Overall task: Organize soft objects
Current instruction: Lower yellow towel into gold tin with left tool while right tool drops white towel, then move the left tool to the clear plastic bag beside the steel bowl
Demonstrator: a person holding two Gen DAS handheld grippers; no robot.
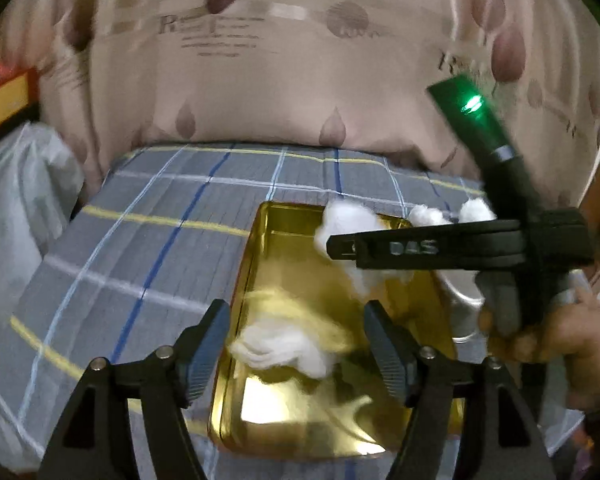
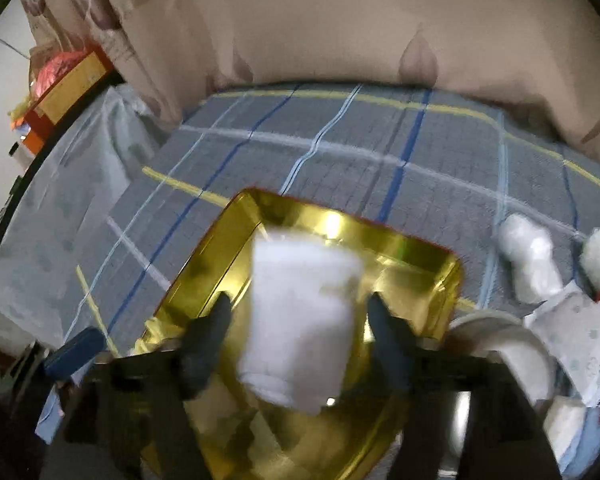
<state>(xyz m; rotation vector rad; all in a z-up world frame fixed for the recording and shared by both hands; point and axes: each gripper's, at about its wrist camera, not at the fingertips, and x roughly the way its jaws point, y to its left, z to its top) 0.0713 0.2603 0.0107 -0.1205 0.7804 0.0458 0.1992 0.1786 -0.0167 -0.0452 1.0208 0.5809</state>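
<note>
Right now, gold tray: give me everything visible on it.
The gold tray is a shallow rectangular tin with rounded corners and a raised rim, with a shiny, mirror-like metal look. It sits flat on the plaid bedsheet. Inside lie white cotton wads; another white wad is between the open right hand-held gripper fingers, above it. A round white dish sits at its right edge.

Left of my gold tray the plaid sheet lies bare — to its right, cotton wads and a white bowl crowd my way.

White cotton wads lie in the shiny gold tray; more sit beside it.
</note>
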